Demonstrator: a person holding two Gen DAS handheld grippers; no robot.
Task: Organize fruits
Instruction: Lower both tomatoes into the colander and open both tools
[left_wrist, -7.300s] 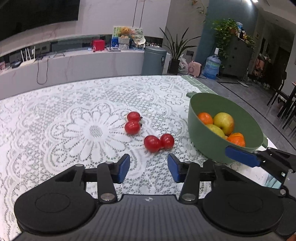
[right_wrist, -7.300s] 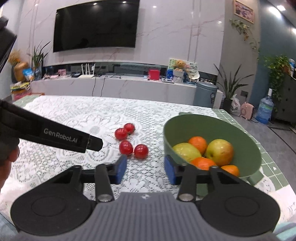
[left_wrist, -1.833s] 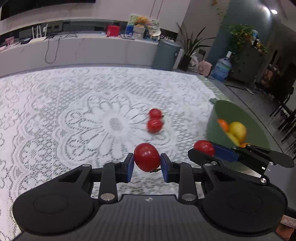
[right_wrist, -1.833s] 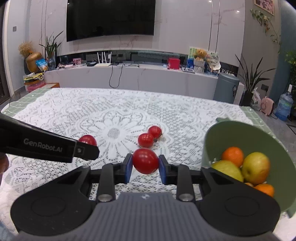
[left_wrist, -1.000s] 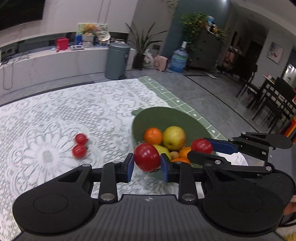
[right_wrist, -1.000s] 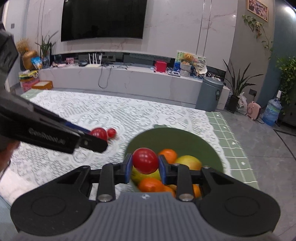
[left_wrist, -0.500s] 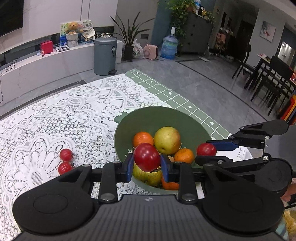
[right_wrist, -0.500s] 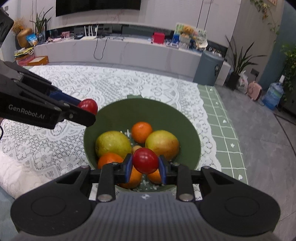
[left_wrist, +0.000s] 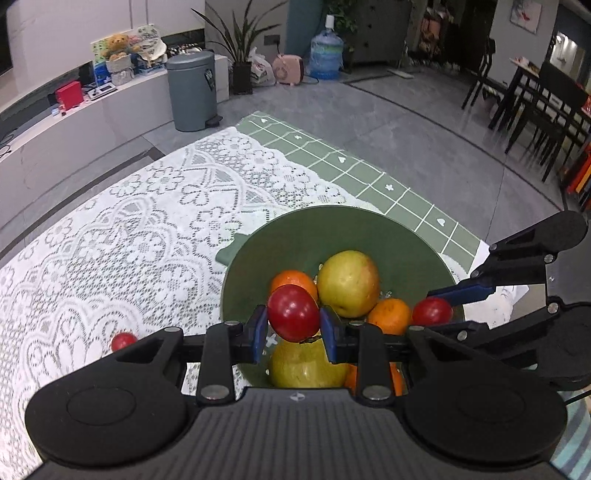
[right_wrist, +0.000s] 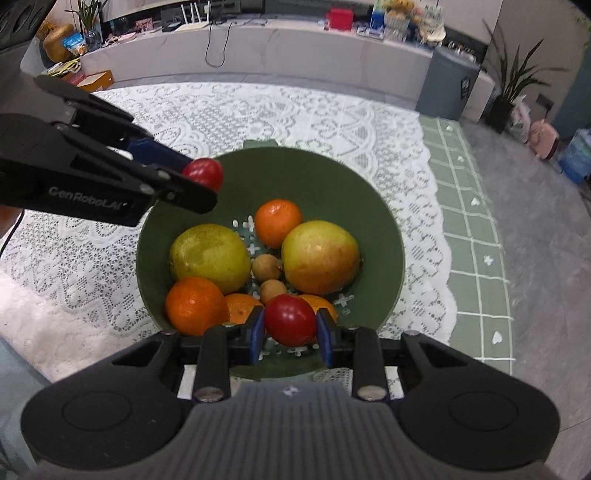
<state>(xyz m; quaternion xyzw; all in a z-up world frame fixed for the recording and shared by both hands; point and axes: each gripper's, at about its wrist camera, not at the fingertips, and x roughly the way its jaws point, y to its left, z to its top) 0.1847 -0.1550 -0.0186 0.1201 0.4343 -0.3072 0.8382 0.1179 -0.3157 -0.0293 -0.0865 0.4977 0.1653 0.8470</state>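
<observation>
Tomatoes: we hold one in left claw (left_wrist: 293, 324), one in right claw (right_wrist: 290, 325), both clamped over bowl (right_wrist: 384, 236); not dropped yet. Approx. one more (left_wrist: 123, 340) left on tablecloth (left_wrist: 122, 236).

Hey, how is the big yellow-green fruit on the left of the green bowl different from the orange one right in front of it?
Seen from the right wrist, the yellow-green fruit is clearly larger than the orange fruit. Its skin is pale yellow-green and smooth, while the orange fruit is deep orange and dimpled. It is slightly elongated; the orange fruit is rounder. Both lie loose in the green bowl, touching, and neither is held.
</observation>
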